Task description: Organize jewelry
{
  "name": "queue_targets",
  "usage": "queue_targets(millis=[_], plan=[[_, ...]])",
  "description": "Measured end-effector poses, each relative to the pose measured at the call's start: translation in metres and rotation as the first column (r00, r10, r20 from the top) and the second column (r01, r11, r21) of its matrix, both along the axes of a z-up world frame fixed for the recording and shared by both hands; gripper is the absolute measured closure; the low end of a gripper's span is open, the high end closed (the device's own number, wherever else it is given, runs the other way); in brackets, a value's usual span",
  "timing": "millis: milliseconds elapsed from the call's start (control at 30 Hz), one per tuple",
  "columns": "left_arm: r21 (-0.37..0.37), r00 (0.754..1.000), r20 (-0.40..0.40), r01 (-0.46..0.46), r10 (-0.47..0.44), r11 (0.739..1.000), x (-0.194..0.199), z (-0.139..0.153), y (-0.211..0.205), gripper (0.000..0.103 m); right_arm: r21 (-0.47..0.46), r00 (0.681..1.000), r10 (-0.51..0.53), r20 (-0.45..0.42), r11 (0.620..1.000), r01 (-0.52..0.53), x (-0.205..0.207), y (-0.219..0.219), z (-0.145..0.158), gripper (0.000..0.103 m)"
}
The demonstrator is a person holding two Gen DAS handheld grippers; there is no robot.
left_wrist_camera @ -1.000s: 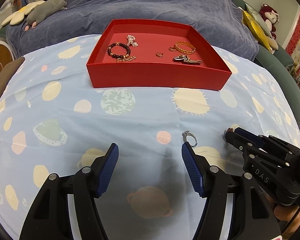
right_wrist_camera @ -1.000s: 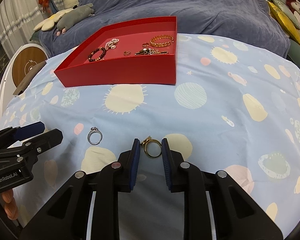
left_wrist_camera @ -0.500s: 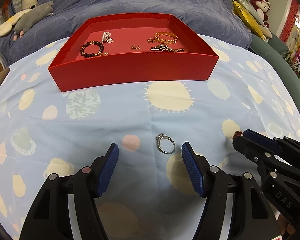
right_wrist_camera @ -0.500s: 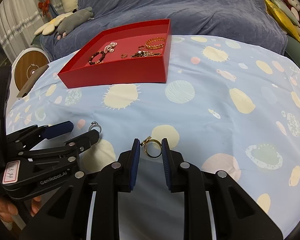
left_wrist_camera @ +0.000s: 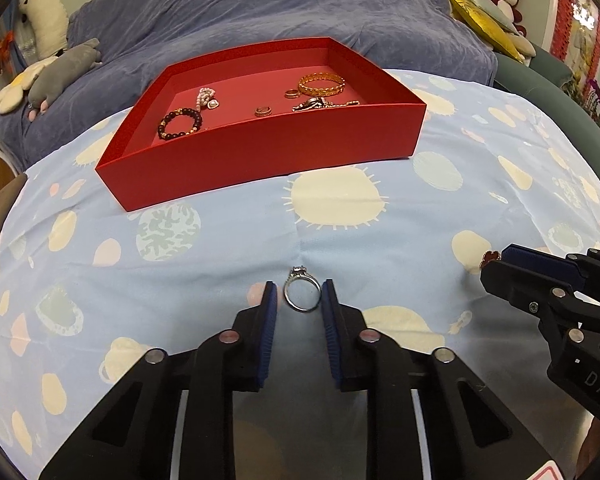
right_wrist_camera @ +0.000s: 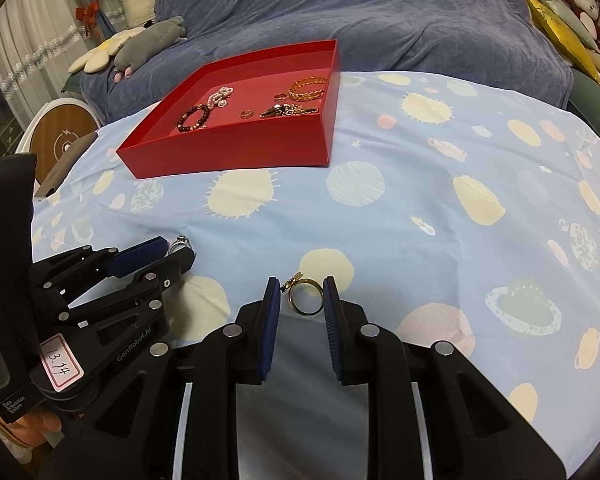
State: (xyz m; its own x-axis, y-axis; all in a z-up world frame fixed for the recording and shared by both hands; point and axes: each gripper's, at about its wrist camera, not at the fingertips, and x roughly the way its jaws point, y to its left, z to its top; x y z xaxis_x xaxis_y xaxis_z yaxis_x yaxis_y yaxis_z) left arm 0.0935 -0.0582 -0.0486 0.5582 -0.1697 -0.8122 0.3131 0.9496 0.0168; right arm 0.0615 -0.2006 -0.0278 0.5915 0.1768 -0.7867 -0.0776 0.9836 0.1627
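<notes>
A silver ring [left_wrist_camera: 301,294] with a small stone stands between the blue pads of my left gripper [left_wrist_camera: 299,298], which has closed onto it just above the cloth. My right gripper [right_wrist_camera: 301,296] is shut on a gold ring [right_wrist_camera: 307,297] with a small charm. A red tray [left_wrist_camera: 260,148] at the back holds a dark bead bracelet [left_wrist_camera: 180,123], a gold bangle [left_wrist_camera: 322,84], a pearl piece, small rings and a dark chain. The right gripper shows at the right of the left wrist view [left_wrist_camera: 496,266]; the left gripper shows at the left of the right wrist view [right_wrist_camera: 176,254].
The blue cloth [left_wrist_camera: 340,208] with planet prints covers the table. A blue-covered sofa [left_wrist_camera: 260,8] with plush toys [left_wrist_camera: 48,76] stands behind the tray. A round wooden object [right_wrist_camera: 60,136] and a dark flat thing lie at the left edge.
My left gripper moved right to the silver ring and closed its jaws around it. My right gripper kept its hold on the gold ring and lifted a little.
</notes>
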Motion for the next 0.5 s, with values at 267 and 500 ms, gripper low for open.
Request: queue_targets(millis=[267,500], plan=[[-0.121,0.996,-0.085,-0.029,0.019,0.992,0.002,0.003,0.027,0.102,0.005,1.0,0.024,0.007,1.0,-0.024,0.001,0.012,0.004,0.082],[-0.186,0.992,-0.123,-0.055,0.033,0.981,-0.005,0.008,0.051,0.102,0.01,0.999,0.044,0.01,0.999,-0.044,0.003,0.022,0.006,0.082]])
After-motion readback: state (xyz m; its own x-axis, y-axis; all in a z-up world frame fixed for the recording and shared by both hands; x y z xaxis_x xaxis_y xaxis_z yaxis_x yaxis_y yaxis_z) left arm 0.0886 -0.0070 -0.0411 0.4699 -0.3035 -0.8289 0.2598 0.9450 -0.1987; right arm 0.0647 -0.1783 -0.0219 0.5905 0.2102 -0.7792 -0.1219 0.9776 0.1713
